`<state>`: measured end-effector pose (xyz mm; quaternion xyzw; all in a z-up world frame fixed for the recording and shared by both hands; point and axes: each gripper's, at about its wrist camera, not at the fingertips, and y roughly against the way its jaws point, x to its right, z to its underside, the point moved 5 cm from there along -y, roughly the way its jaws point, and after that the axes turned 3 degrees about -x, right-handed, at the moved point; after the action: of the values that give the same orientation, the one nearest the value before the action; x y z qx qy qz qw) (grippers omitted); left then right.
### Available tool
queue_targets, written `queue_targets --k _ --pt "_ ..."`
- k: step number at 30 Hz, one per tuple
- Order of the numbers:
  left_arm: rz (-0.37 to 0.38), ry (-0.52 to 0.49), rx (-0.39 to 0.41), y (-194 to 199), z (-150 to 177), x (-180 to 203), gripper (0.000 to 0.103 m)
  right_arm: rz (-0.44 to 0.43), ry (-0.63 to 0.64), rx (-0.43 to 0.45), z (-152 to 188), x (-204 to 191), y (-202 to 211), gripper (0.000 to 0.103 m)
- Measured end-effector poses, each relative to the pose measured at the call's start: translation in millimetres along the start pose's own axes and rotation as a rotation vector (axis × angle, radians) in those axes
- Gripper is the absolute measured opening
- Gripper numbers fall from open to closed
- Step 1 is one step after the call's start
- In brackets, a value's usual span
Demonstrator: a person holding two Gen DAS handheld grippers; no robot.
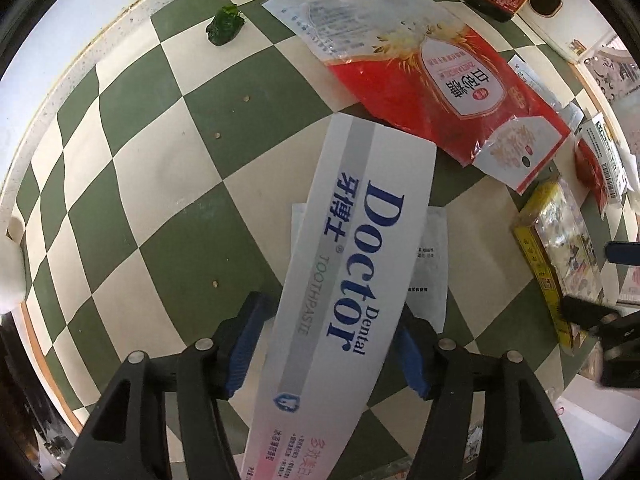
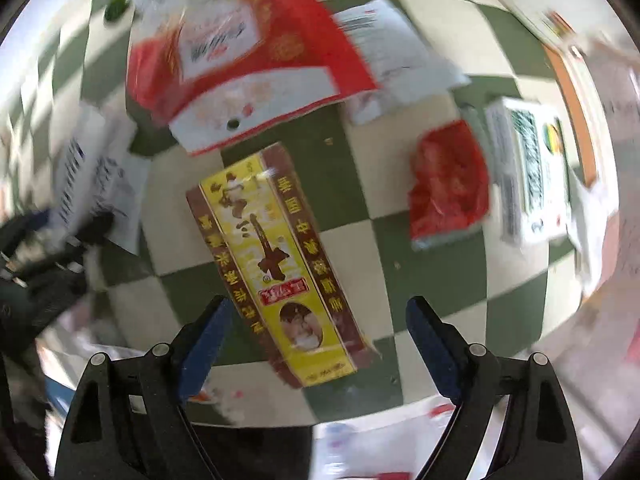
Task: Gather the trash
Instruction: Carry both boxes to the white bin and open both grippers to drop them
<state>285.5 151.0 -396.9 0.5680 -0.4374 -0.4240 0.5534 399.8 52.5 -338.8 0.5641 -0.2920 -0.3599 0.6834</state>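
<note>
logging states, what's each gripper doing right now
left gripper: shut on the toothpaste box.
right gripper: open, empty, above the yellow box.

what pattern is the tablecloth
Green and cream checks on the tablecloth, clearest in the left wrist view.

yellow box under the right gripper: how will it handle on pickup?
The yellow box lies flat on the checkered table between the open fingers of the right gripper. Its straight edges suggest stiff carton, probably light. Its glossy face may be slippery; a hard squeeze could dent it.
</note>
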Motion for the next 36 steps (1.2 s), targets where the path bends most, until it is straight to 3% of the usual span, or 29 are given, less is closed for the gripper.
queue_targets --k 2,4,5,10,16,21,25,26,27,29,31,36 --pt "0.005 -0.007 0.011 -3.1 -11.1 -5.8 0.047 0.025 0.035 -0.014 -2.2 -4.8 -17.6 0.089" --pt "-0.023 -0.022 0.027 2.8 -15.1 -2.3 0.047 0.047 0.050 -0.015 -5.5 -2.1 -34.3 0.070" --pt "-0.030 -0.026 0.037 6.7 -16.1 -1.6 0.046 0.031 0.035 0.008 -6.6 0.7 -34.4 0.066" --pt "-0.038 -0.021 0.089 33.8 -11.3 -10.8 0.046 -0.045 -0.067 0.110 -17.8 33.8 -24.1 0.065" --pt "-0.063 -0.039 0.199 96.1 -7.1 -3.4 0.046 -0.143 -0.211 0.266 20.1 83.2 2.0 0.065" --pt "-0.044 -0.111 0.300 142.7 -8.4 55.5 0.046 -0.166 -0.410 0.396 71.5 129.5 24.4 0.065" --pt "-0.003 -0.222 0.344 161.7 -13.3 134.2 0.046 -0.168 -0.581 0.477 117.0 172.5 46.8 0.064" --pt "0.012 -0.256 0.348 163.3 -9.6 158.1 0.046 -0.163 -0.607 0.487 125.6 166.1 45.0 0.064" --pt "0.023 -0.291 0.349 162.5 -7.0 181.2 0.046 -0.152 -0.662 0.503 147.4 189.4 41.1 0.064" --pt "0.042 -0.356 0.343 158.9 -0.6 222.9 0.046 -0.146 -0.738 0.512 207.8 190.4 56.2 0.064" --pt "0.063 -0.449 0.329 150.5 13.0 278.5 0.046 -0.142 -0.836 0.509 251.9 220.9 54.1 0.064" --pt "0.109 -0.622 0.276 119.5 52.0 392.3 0.046 -0.142 -1.085 0.476 374.4 292.4 1.0 0.064"
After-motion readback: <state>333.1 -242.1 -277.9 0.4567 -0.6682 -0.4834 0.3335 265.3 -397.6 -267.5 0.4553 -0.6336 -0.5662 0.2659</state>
